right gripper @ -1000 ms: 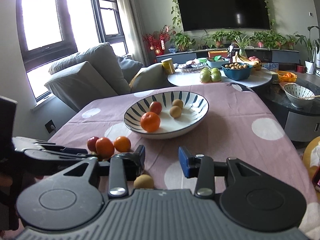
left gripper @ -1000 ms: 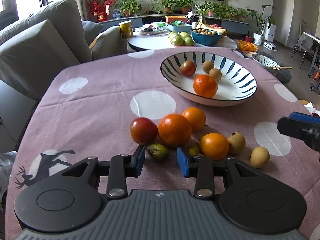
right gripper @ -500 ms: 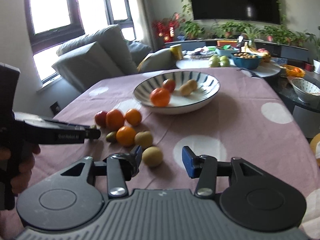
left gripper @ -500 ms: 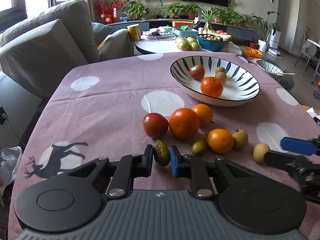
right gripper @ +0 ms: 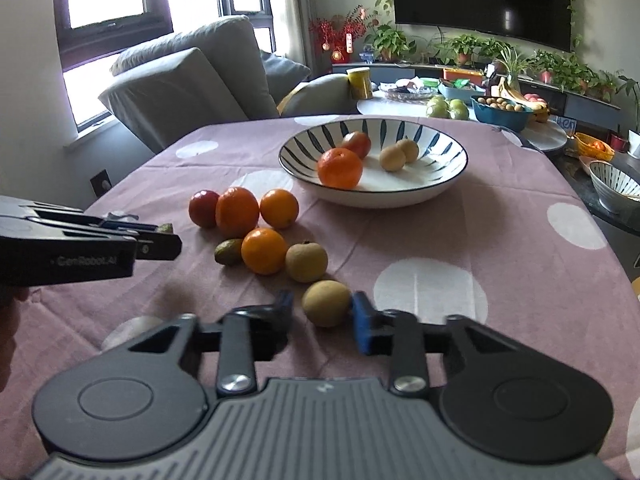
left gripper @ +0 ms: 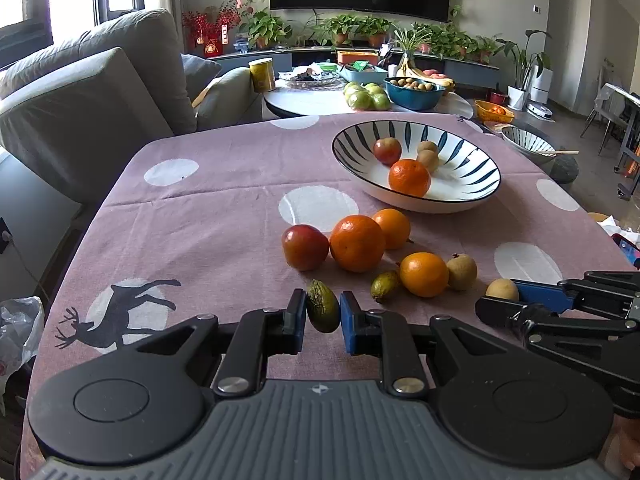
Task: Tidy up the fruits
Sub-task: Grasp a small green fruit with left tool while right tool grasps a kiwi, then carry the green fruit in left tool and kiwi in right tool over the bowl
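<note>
Left tongs (left gripper: 323, 314) are clamped on a small green fruit (left gripper: 322, 311), held just above the bench (left gripper: 208, 216). Right tongs (right gripper: 322, 309) straddle a tan round fruit (right gripper: 326, 303) on the cloth; I read them as closing, with a gap visible at the left pad, so no grip yet. Progress: four fruits lie in the striped bowl (left gripper: 480, 168) (two tan, one red, one orange). Remaining on the bench, besides the tan one: three oranges, one red fruit, one tan, one green.
</note>
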Tool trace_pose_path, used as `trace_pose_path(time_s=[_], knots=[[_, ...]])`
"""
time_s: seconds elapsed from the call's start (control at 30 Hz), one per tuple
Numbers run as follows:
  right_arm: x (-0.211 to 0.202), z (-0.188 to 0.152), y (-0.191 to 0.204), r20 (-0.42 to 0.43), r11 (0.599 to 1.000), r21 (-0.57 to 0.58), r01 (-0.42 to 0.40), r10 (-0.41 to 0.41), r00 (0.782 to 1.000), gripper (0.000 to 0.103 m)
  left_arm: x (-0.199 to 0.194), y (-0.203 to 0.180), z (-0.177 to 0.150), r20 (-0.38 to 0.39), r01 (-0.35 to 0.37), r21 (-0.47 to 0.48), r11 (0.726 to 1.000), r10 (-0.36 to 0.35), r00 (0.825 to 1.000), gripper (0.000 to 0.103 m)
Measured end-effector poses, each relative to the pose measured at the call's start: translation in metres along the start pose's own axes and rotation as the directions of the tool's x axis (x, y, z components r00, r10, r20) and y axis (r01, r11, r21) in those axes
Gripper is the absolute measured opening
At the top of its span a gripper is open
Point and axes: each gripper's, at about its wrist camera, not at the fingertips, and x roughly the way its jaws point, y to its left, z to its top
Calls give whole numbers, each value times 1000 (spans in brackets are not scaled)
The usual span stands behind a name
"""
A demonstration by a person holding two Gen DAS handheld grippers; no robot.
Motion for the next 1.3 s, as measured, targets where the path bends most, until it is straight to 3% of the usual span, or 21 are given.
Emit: trace_pose_path(time_s=[0.7, 1.3], knots=[[-27, 14, -15, 116, 996, 84, -30, 20, 993, 0, -11, -22, 18, 51, 31, 40, 999, -33, 998, 17], [-21, 35, -30, 154, 993, 112, -44, 26, 988, 0, 4, -42, 43, 73, 55, 79, 995, -61, 995, 17]])
